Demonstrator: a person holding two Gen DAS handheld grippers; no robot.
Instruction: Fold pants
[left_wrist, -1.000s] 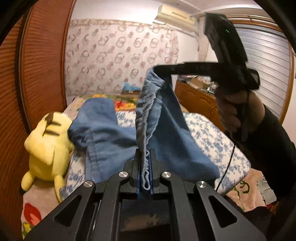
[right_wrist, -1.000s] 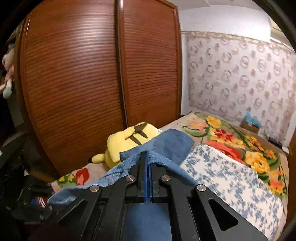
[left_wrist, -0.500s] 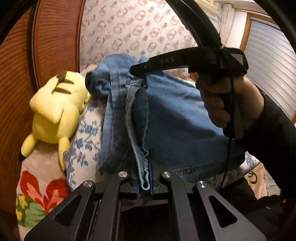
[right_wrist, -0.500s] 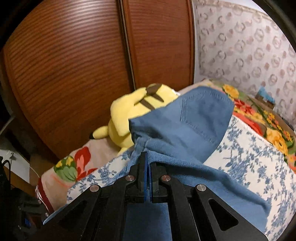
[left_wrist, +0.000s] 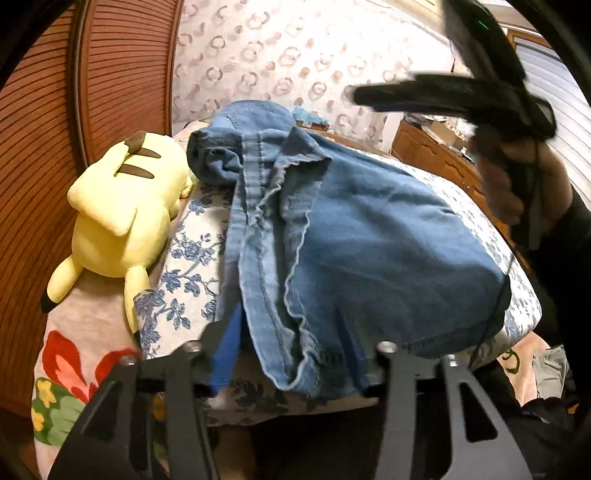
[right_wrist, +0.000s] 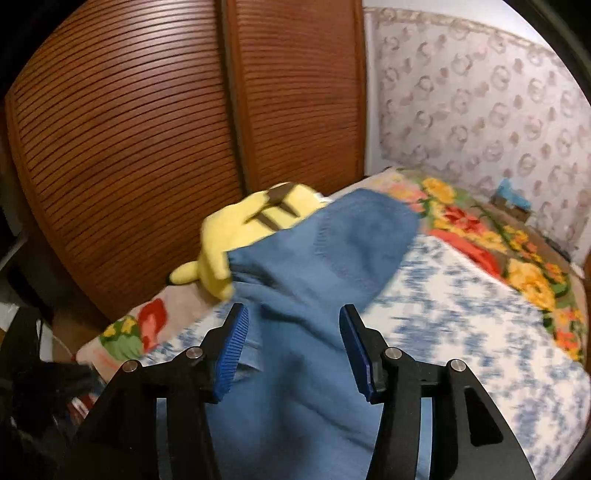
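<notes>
The blue denim pants (left_wrist: 369, 240) lie folded over on the blue-flowered quilt (left_wrist: 184, 280), with the frayed waistband edge bunched toward me. My left gripper (left_wrist: 291, 350) is open, its blue pads either side of the loose waistband edge. My right gripper (right_wrist: 291, 350) is open above the pants (right_wrist: 332, 258); it also shows in the left wrist view (left_wrist: 461, 99), raised at the upper right and blurred.
A yellow plush toy (left_wrist: 122, 210) lies left of the pants against the brown slatted wardrobe doors (right_wrist: 129, 147). A floral blanket (right_wrist: 498, 240) covers the far bed. A wooden dresser (left_wrist: 436, 155) stands at the right.
Both grippers have opened and let go of the pants. The pants have dropped onto the quilt in a fold. The right gripper has lifted up and away.
</notes>
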